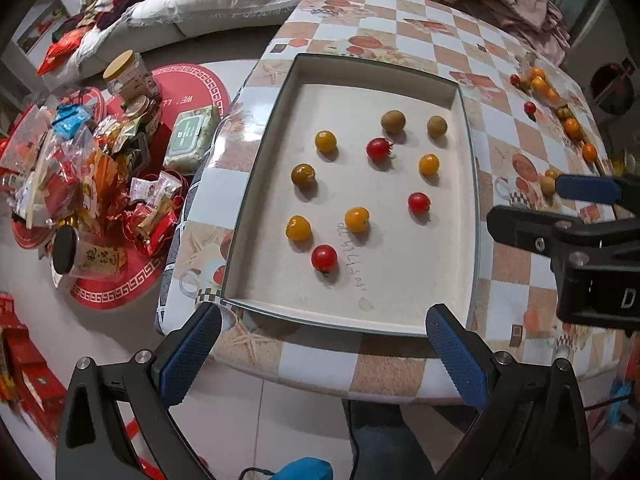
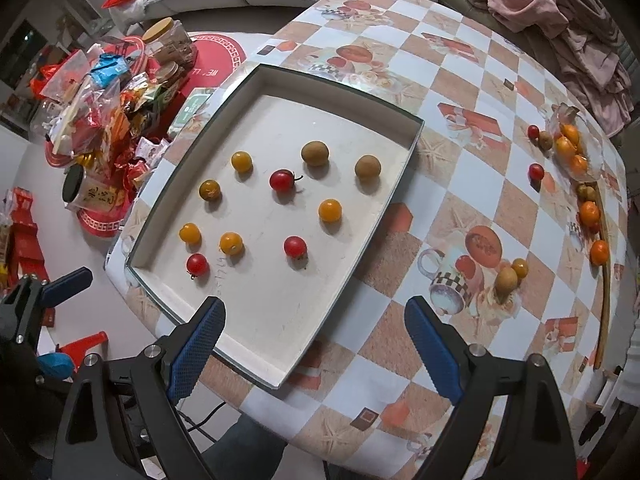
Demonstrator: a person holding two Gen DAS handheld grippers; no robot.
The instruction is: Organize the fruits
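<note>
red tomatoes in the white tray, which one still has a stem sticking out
The red cherry tomato toward the far side of the shallow white tray, beside the two brown fruits; a thin dark stem juts from its right. The other two show none.

The left wrist view looks forward and down from the near edge of the checked, fruit-patterned table (image 1: 400, 12), over the shallow white rectangular tray (image 1: 400, 312), which sits close and nearly square-on. The right wrist view looks from further to the right, so the same tray (image 2: 248, 360) appears angled and the loose fruit along the far right edge comes nearer. Both views share the tray, the table and the heap of red snack packets on the floor (image 1: 80, 168) (image 2: 100, 112) at left.
</note>
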